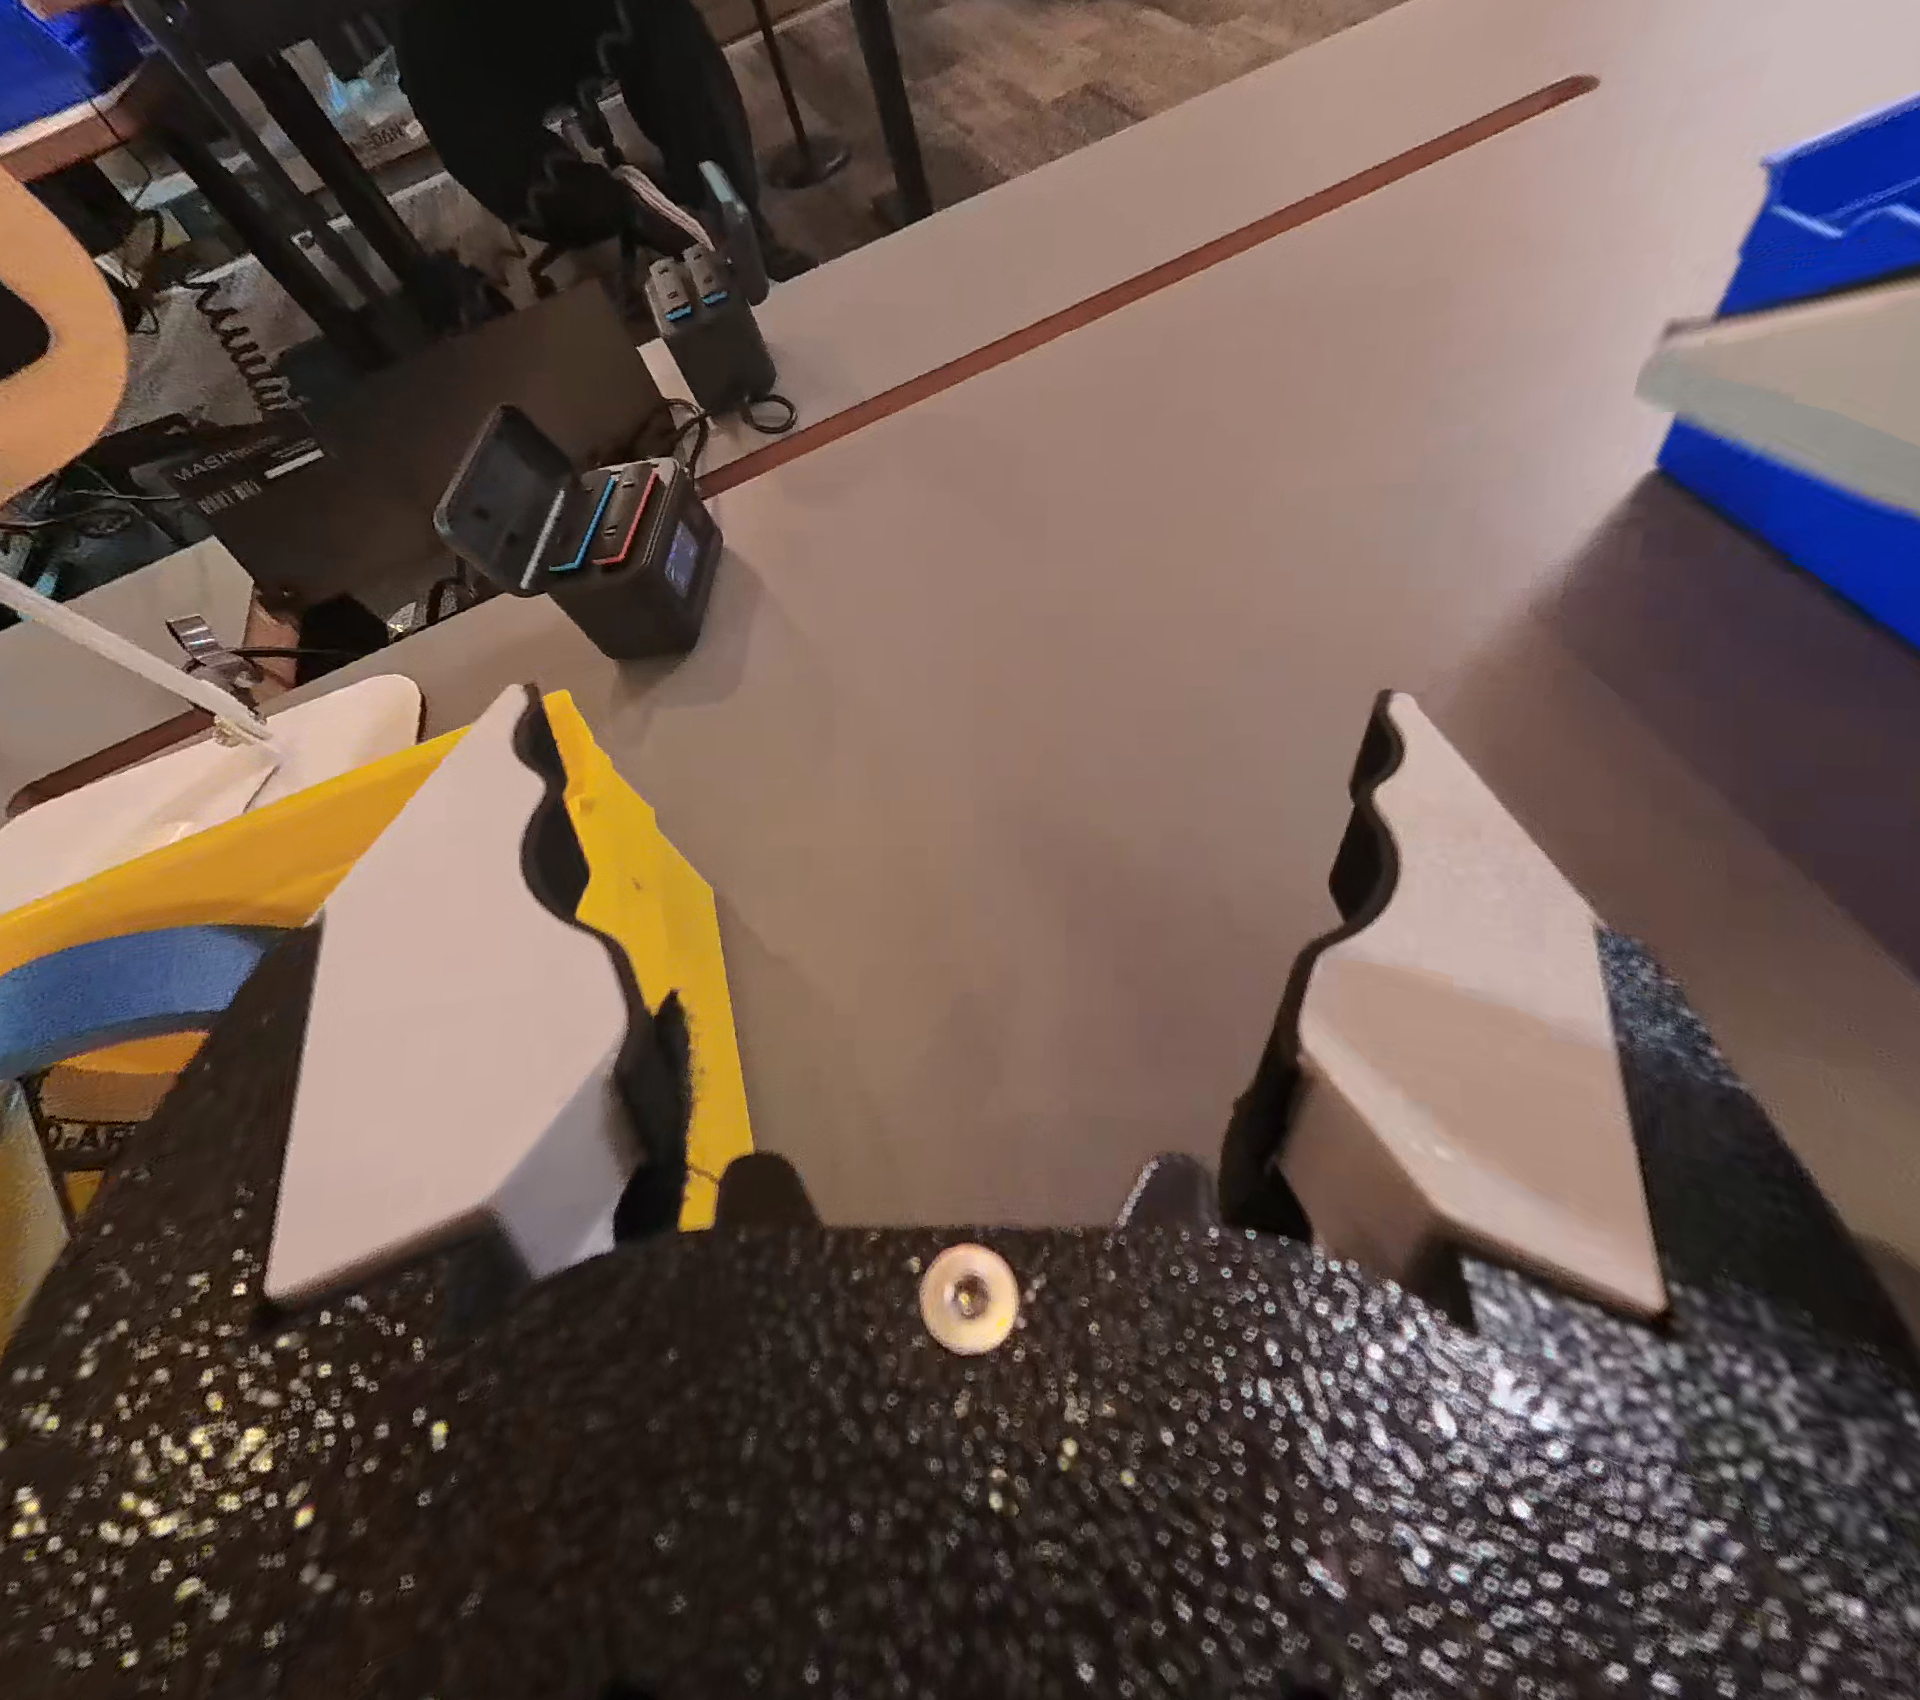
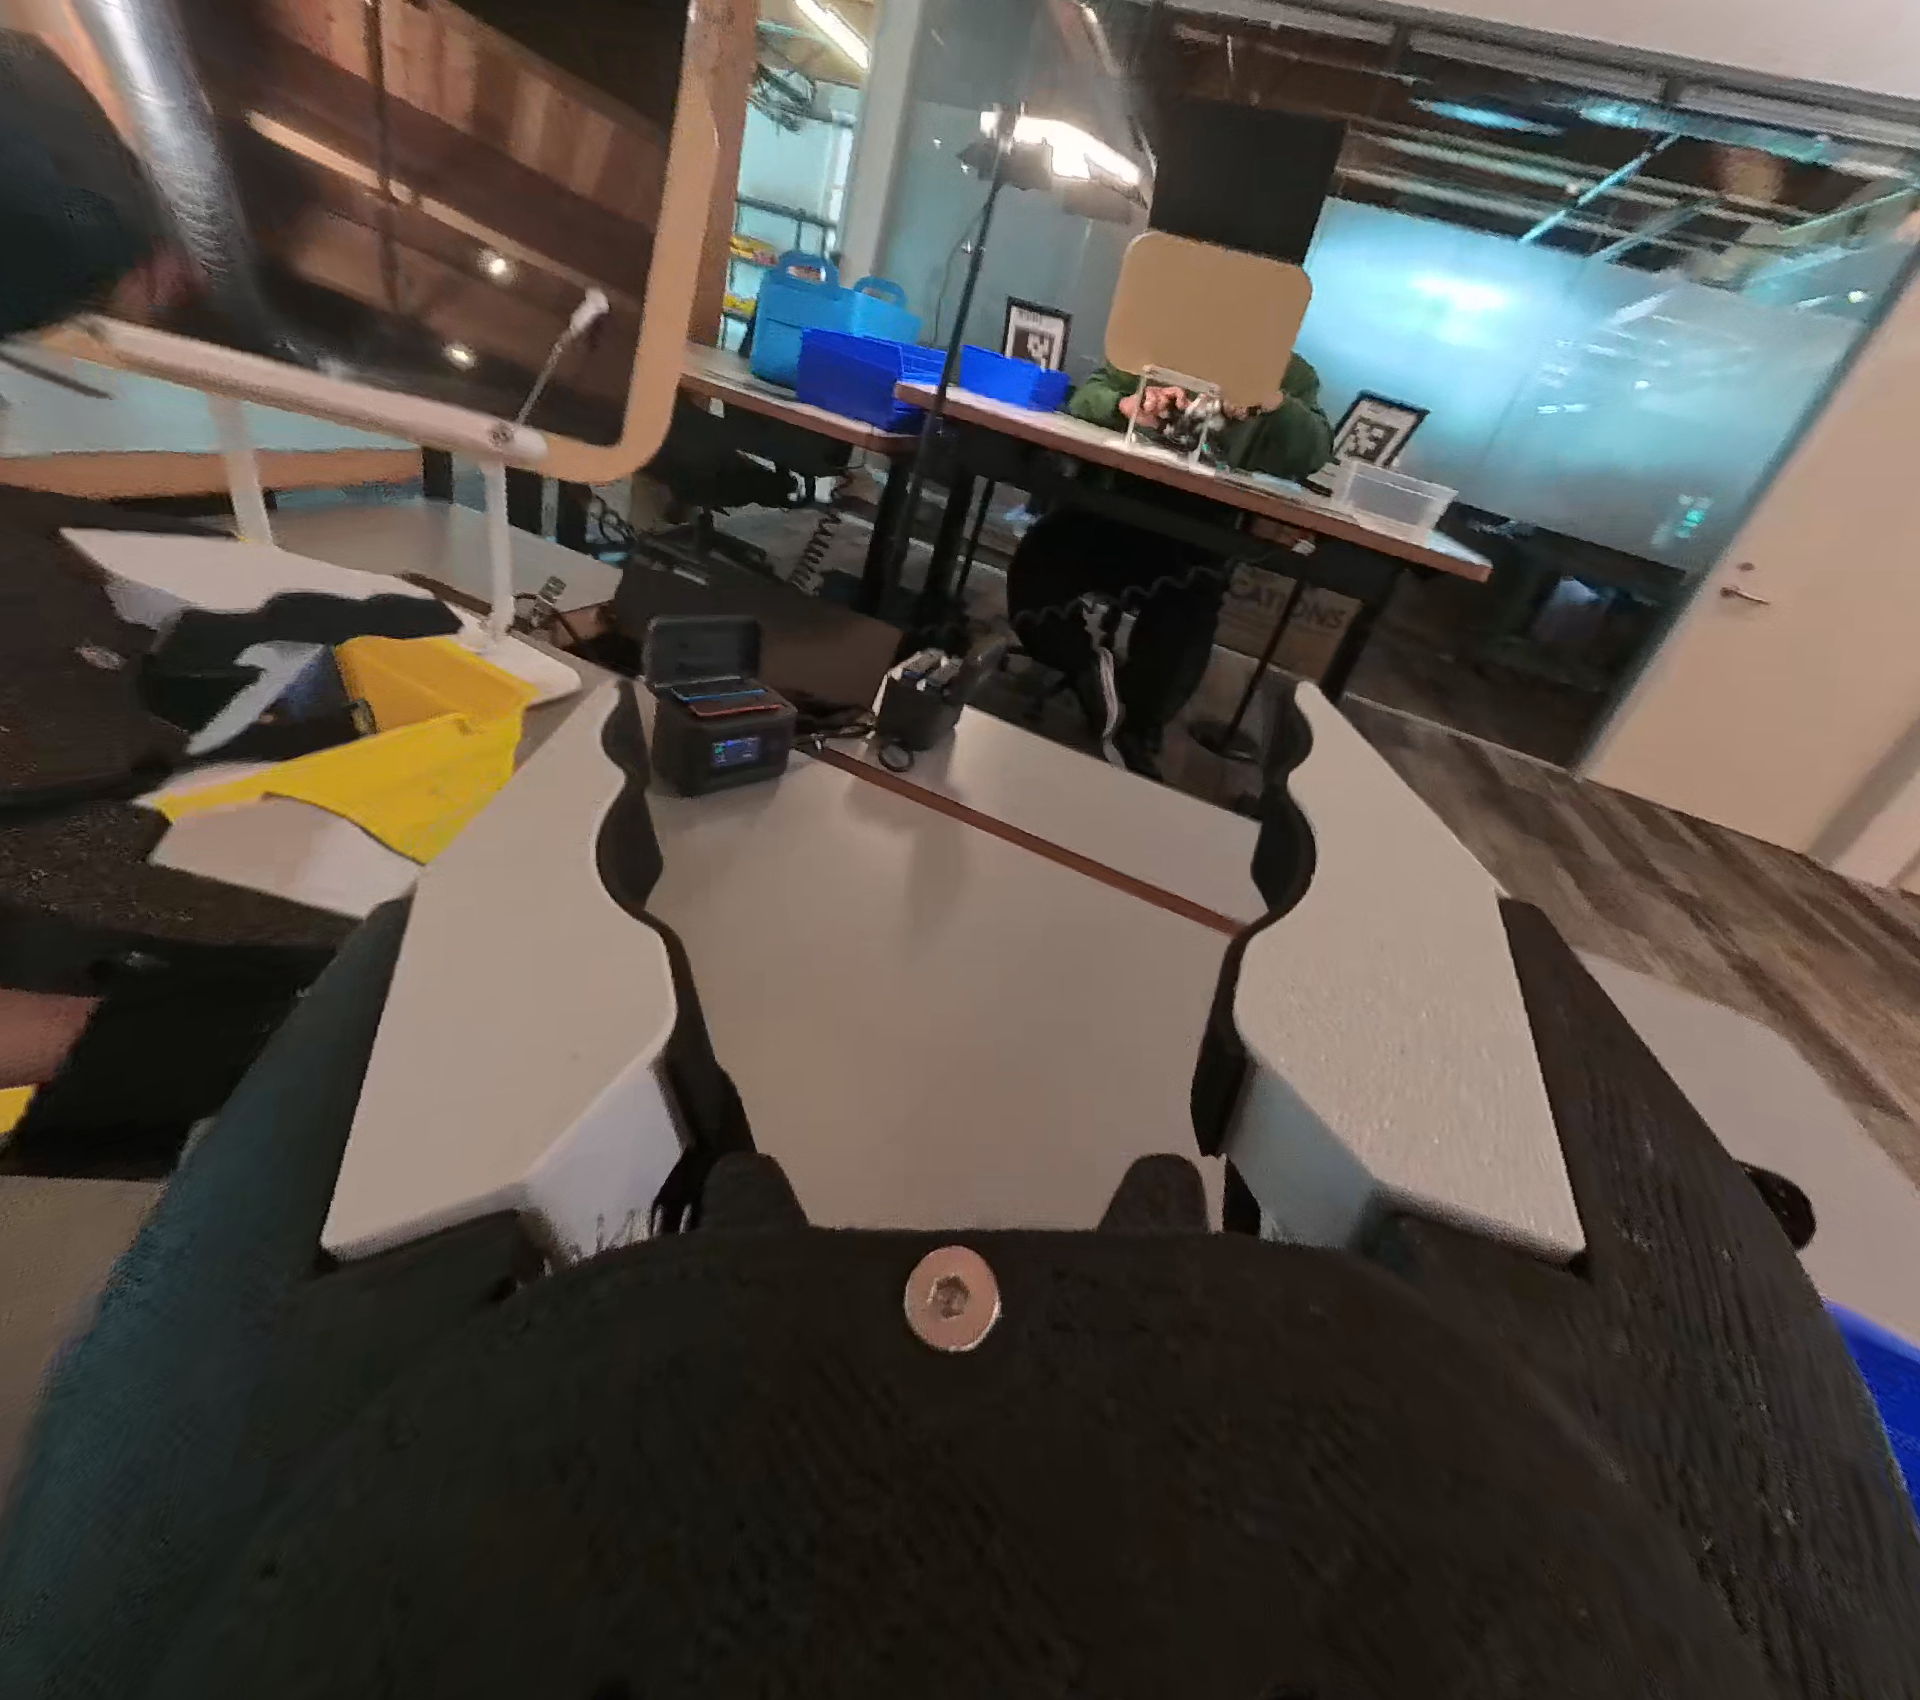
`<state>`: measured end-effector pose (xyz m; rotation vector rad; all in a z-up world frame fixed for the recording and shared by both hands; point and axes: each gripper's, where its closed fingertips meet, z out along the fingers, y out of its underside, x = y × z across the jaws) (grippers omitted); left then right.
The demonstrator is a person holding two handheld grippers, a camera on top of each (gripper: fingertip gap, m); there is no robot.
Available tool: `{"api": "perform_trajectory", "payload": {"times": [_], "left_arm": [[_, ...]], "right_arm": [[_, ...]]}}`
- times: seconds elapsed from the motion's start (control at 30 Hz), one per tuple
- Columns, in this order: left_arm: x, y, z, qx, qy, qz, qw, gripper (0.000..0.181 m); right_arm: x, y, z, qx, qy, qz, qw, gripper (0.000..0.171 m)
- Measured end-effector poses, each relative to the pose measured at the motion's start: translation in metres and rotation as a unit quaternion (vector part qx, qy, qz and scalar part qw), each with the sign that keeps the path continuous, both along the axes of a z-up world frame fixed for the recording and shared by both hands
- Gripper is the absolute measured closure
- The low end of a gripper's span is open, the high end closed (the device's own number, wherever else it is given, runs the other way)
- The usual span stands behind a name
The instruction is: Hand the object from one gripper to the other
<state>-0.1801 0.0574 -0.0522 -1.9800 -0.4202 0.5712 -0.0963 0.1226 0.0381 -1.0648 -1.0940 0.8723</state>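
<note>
My left gripper (image 1: pixel 956 715) is open and empty, low over the grey table (image 1: pixel 1039 663). Its left finger (image 1: pixel 457 975) overlaps a yellow bin (image 1: pixel 644 902) that holds a blue tape roll (image 1: pixel 114 985). My right gripper (image 2: pixel 966 694) is open and empty, held above the table (image 2: pixel 935 975) and facing the room. In the right wrist view the left gripper (image 2: pixel 249 694) shows blurred at the left, over the yellow bin (image 2: pixel 436 757). A pale flat piece (image 1: pixel 1787 383) sticks in at the right edge of the left wrist view; I cannot tell what it is.
A blue bin (image 1: pixel 1818 528) stands at the right. Two black charger cases (image 1: pixel 623 559) (image 1: pixel 717 341) sit near the table's far edge, also in the right wrist view (image 2: pixel 717 736). A white lamp base (image 1: pixel 208 767) is behind the yellow bin. A person (image 2: pixel 1195 414) sits at a far desk.
</note>
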Motion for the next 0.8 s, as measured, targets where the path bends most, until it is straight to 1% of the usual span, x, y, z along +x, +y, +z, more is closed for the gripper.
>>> {"api": "perform_trajectory", "payload": {"times": [0.07, 0.17, 0.27, 0.37, 0.47, 0.57, 0.63, 0.73, 0.8], "left_arm": [[-0.004, -0.001, -0.002, 0.006, 0.000, 0.002, 1.000, 0.039], [-0.009, -0.001, -0.002, 0.008, 0.009, -0.002, 1.000, 0.043], [-0.011, 0.015, -0.001, 0.036, 0.019, -0.023, 0.999, 0.051], [-0.012, 0.031, -0.024, 0.022, -0.016, -0.043, 0.999, 0.052], [-0.019, 0.032, -0.040, 0.005, -0.026, -0.040, 0.999, 0.053], [-0.029, 0.023, -0.047, 0.005, -0.036, -0.018, 0.999, 0.055], [-0.030, 0.023, -0.049, 0.012, -0.044, -0.021, 0.999, 0.059], [-0.028, 0.026, -0.062, -0.004, -0.051, -0.025, 0.998, 0.057], [-0.029, 0.025, -0.071, -0.021, -0.055, -0.022, 0.998, 0.051]], "right_arm": [[-0.006, 0.002, -0.013, -0.009, -0.021, 0.000, 1.000, 0.054], [-0.011, 0.005, -0.020, -0.009, -0.027, -0.005, 1.000, 0.054], [-0.018, 0.009, -0.028, -0.016, -0.026, -0.012, 0.999, 0.057], [-0.025, 0.016, -0.046, -0.017, -0.045, -0.024, 0.999, 0.058], [-0.028, 0.018, -0.062, -0.018, -0.071, -0.024, 0.997, 0.059], [-0.027, 0.017, -0.061, -0.021, -0.068, -0.021, 0.997, 0.060], [-0.026, 0.014, -0.057, -0.022, -0.060, -0.014, 0.998, 0.061], [-0.026, 0.001, -0.051, -0.039, -0.042, 0.023, 0.998, 0.062], [-0.025, -0.006, -0.045, -0.050, -0.027, 0.046, 0.997, 0.062]]}}
